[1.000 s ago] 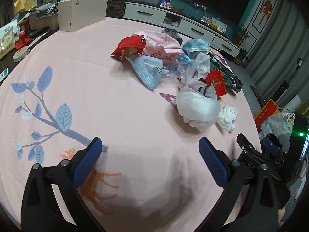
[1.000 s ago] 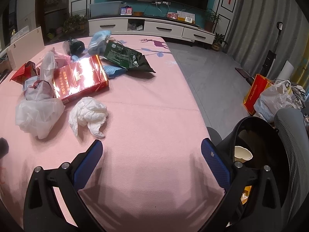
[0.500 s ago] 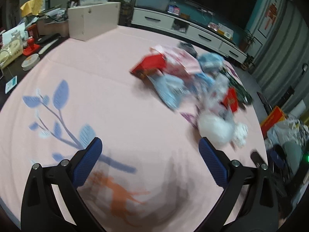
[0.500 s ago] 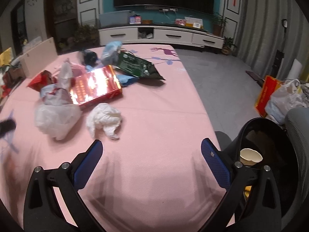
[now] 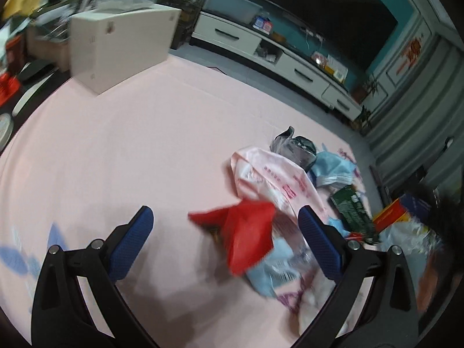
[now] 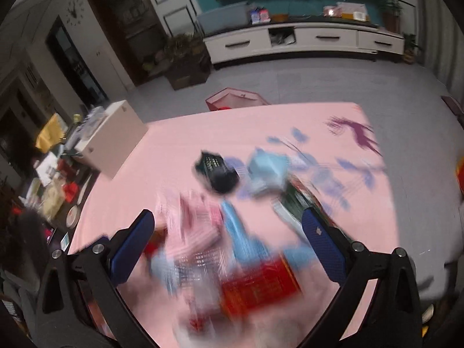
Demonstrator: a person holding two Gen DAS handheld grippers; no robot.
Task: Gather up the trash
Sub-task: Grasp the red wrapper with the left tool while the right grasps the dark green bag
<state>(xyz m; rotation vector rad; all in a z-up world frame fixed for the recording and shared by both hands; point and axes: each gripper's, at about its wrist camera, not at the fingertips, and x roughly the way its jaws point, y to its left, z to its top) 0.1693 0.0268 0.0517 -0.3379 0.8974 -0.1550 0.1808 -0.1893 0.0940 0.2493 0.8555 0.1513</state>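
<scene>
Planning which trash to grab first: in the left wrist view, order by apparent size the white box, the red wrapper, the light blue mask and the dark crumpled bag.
1. white box
2. red wrapper, though blurred and nearest the camera, so unsure
3. light blue mask and dark crumpled bag look alike

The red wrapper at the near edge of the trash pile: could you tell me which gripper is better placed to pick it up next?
Left, probably. The left gripper is open with the red wrapper between its fingers. The right gripper is open too, but its view is badly blurred.
</scene>
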